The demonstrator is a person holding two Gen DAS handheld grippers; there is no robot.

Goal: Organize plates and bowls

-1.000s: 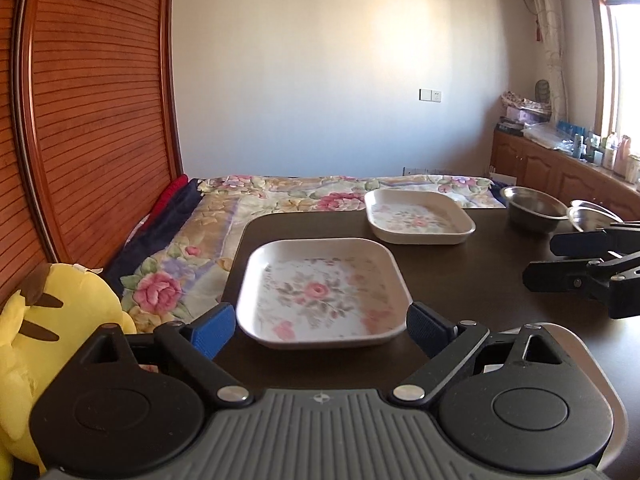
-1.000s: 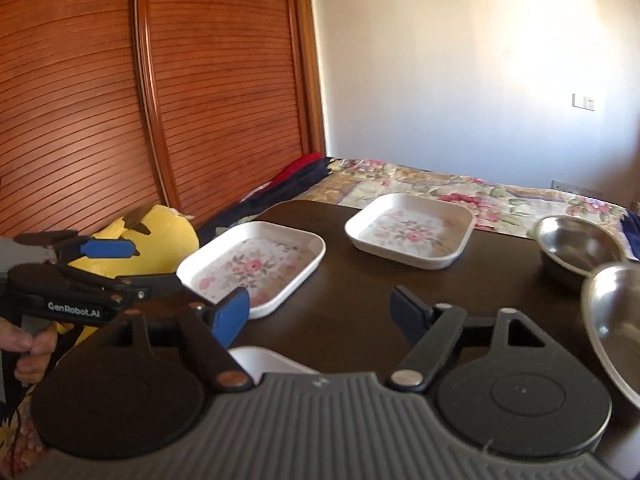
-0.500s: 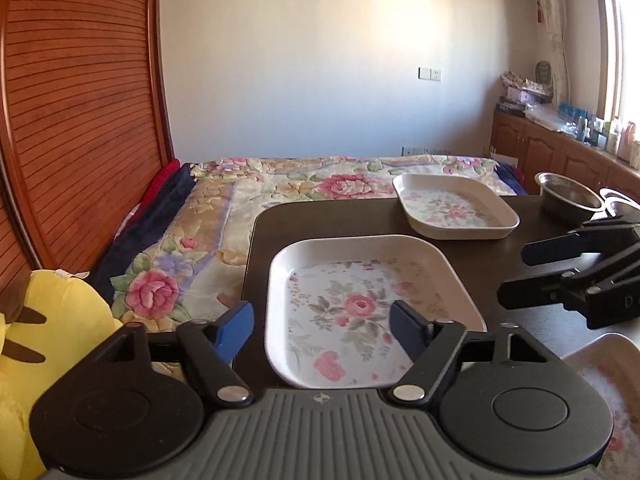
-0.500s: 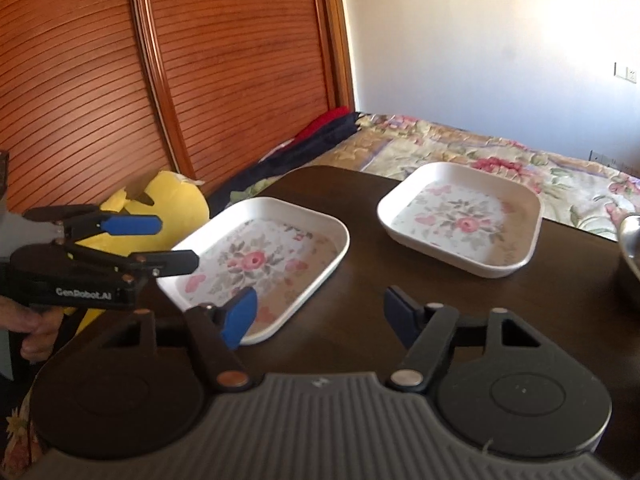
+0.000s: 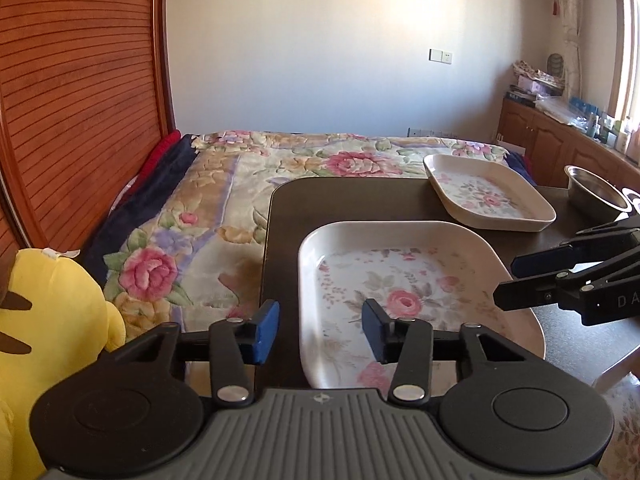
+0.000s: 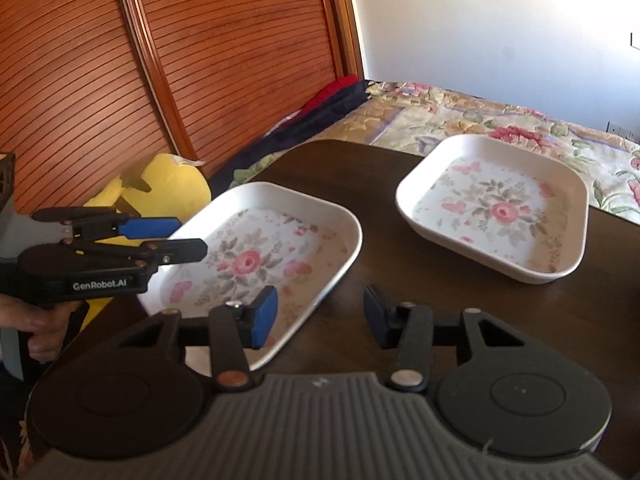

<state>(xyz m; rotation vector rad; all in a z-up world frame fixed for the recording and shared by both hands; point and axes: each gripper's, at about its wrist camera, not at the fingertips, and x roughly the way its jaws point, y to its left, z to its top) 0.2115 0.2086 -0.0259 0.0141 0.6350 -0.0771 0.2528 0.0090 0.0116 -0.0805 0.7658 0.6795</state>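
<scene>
Two white square plates with rose prints lie on the dark table (image 5: 360, 200). My left gripper (image 5: 320, 330) is open and straddles the left rim of the near plate (image 5: 404, 280), one finger outside and one over the plate. My right gripper (image 6: 320, 316) is open at the same near plate's (image 6: 260, 256) right rim, its blue pad over the rim. Each gripper shows in the other view: the right gripper (image 5: 508, 280), the left gripper (image 6: 188, 236). The far plate (image 5: 488, 196) (image 6: 496, 208) sits apart. A steel bowl (image 5: 596, 196) stands at the right.
A bed with a floral quilt (image 5: 224, 220) borders the table's far and left sides. A yellow plush toy (image 5: 48, 312) sits at the left by slatted wooden doors (image 5: 80, 100). Another floral plate's corner (image 5: 620, 408) shows at the lower right. A hand (image 6: 36, 328) holds the left gripper.
Both grippers have moved in to the near plate's opposite rims, and both pairs of fingers have narrowed. The steel bowls have slid out of the right wrist view.
</scene>
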